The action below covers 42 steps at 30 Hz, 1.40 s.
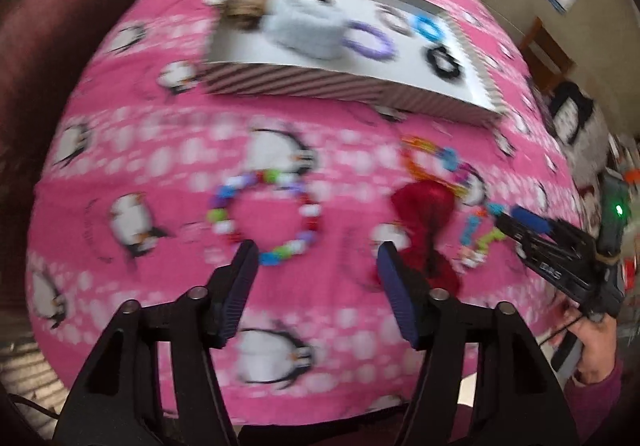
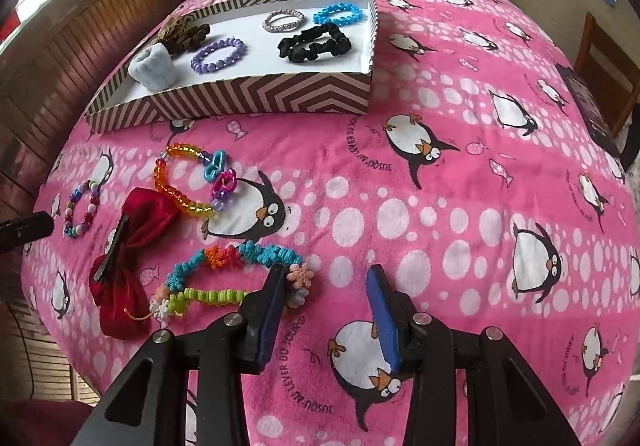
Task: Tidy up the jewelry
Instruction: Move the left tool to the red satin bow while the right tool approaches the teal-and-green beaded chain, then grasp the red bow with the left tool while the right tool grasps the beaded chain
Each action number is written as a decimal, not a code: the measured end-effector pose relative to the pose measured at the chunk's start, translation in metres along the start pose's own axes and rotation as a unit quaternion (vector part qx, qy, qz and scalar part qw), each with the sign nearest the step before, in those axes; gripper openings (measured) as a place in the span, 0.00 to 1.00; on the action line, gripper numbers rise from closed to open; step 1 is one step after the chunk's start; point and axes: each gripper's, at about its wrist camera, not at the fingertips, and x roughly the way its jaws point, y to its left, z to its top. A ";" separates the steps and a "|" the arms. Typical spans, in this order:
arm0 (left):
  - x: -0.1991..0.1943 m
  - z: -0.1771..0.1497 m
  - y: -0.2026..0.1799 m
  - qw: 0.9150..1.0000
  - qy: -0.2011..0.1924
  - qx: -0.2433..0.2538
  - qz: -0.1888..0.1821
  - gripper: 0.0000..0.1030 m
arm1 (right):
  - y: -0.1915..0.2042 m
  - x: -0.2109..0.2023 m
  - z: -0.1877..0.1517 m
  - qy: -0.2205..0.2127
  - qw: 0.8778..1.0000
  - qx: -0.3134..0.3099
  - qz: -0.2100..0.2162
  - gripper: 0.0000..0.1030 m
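Black fingers of the right gripper (image 2: 326, 278) fill the foreground of its own view, jaws partly apart with nothing between them, only pink penguin blanket (image 2: 440, 181) showing in the gap. Touching or just overlapping the outer side of its left finger lies a flower-bead bracelet (image 2: 224, 270) in teal, orange and green. Beyond that, further left of the jaws, sit a red velvet bow clip (image 2: 132, 246), an orange and yellow bead bracelet (image 2: 180, 181) with blue and pink links, and a small multicoloured bead bracelet (image 2: 82, 211).

Ahead of the jaws stands a chevron-patterned box (image 2: 256, 93), open-topped, holding a purple bead bracelet (image 2: 218, 54), a black scrunchie (image 2: 316, 41), a silver bracelet (image 2: 283, 20), a blue bracelet (image 2: 338, 14), a pale grey fabric band (image 2: 152, 67) and a brown scrunchie (image 2: 184, 33).

Over in the blurred left view, the left gripper (image 1: 314, 258) has its jaws well apart and empty; the multicoloured bracelet lies just ahead of its left finger, the red bow beside its right finger
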 end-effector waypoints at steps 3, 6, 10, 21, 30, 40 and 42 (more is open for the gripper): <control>0.012 0.007 -0.028 0.999 0.011 0.032 -0.015 0.64 | 0.001 0.000 -0.001 0.001 1.000 -0.003 -0.001 0.39; 0.027 0.013 -0.052 0.998 0.020 0.064 -0.009 0.64 | -0.001 0.000 -0.001 -0.001 1.000 -0.005 0.003 0.39; 0.048 0.019 -0.066 0.997 0.032 0.075 0.016 0.64 | -0.004 -0.001 -0.001 -0.002 1.000 -0.007 0.002 0.39; 0.064 0.019 -0.070 0.996 0.015 0.085 0.011 0.14 | 0.008 0.001 0.000 -0.026 0.999 -0.042 0.006 0.13; 0.027 0.021 -0.052 0.998 -0.016 0.055 -0.013 0.12 | 0.025 -0.032 0.019 -0.065 0.995 -0.076 0.015 0.12; 0.007 0.023 -0.047 0.997 -0.046 0.053 0.018 0.12 | 0.038 -0.049 0.026 -0.082 0.993 -0.085 0.026 0.12; 0.006 0.023 -0.045 0.997 -0.049 0.052 0.022 0.12 | 0.040 -0.053 0.026 -0.089 0.992 -0.087 0.028 0.12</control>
